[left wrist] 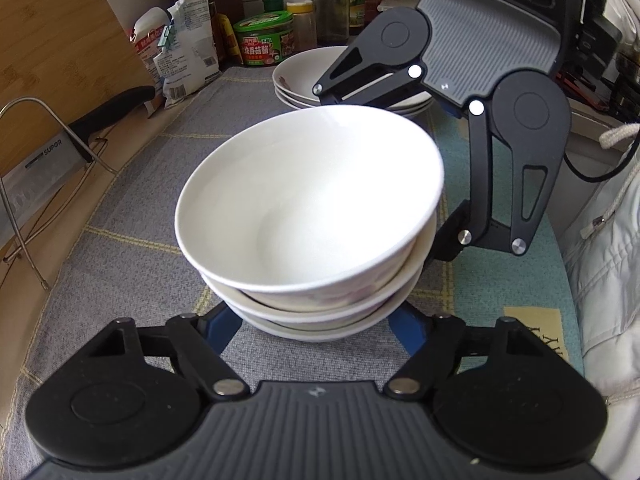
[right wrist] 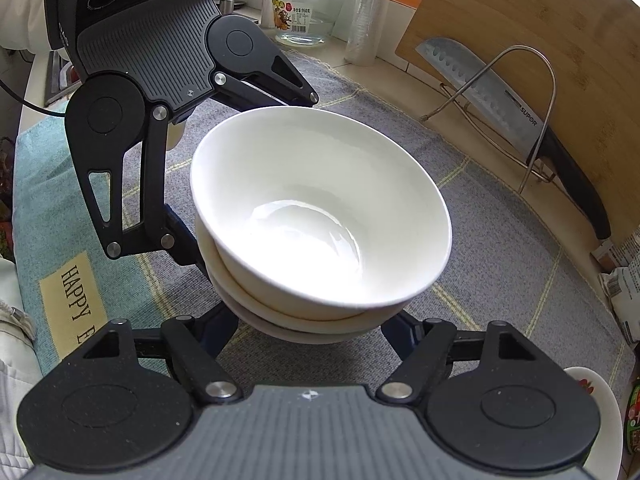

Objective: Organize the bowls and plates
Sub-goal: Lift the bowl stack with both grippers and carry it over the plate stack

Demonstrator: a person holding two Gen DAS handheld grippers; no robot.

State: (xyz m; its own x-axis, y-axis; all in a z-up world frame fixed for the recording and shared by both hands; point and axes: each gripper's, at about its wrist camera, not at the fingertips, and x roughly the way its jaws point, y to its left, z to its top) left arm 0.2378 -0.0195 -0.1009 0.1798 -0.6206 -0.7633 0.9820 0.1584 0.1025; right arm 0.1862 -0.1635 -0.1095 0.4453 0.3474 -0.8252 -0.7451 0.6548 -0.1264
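Note:
A stack of white bowls (left wrist: 308, 216) stands on the grey checked cloth (left wrist: 132, 208); it also fills the middle of the right wrist view (right wrist: 320, 220). My left gripper (left wrist: 316, 320) has its blue-padded fingers spread around the base of the stack, and it shows opposite in the right wrist view (right wrist: 208, 184). My right gripper (right wrist: 312, 328) straddles the base from the other side and shows in the left wrist view (left wrist: 420, 184). Whether the fingers press the bowls is hidden. A stack of white plates (left wrist: 304, 80) sits behind.
A bamboo cutting board (left wrist: 60, 52) and a cleaver (right wrist: 500, 96) lean in a wire rack (left wrist: 40, 184) on the left. Bottles, jars and snack bags (left wrist: 188, 52) line the back. A teal mat (right wrist: 52, 184) lies under the cloth's edge.

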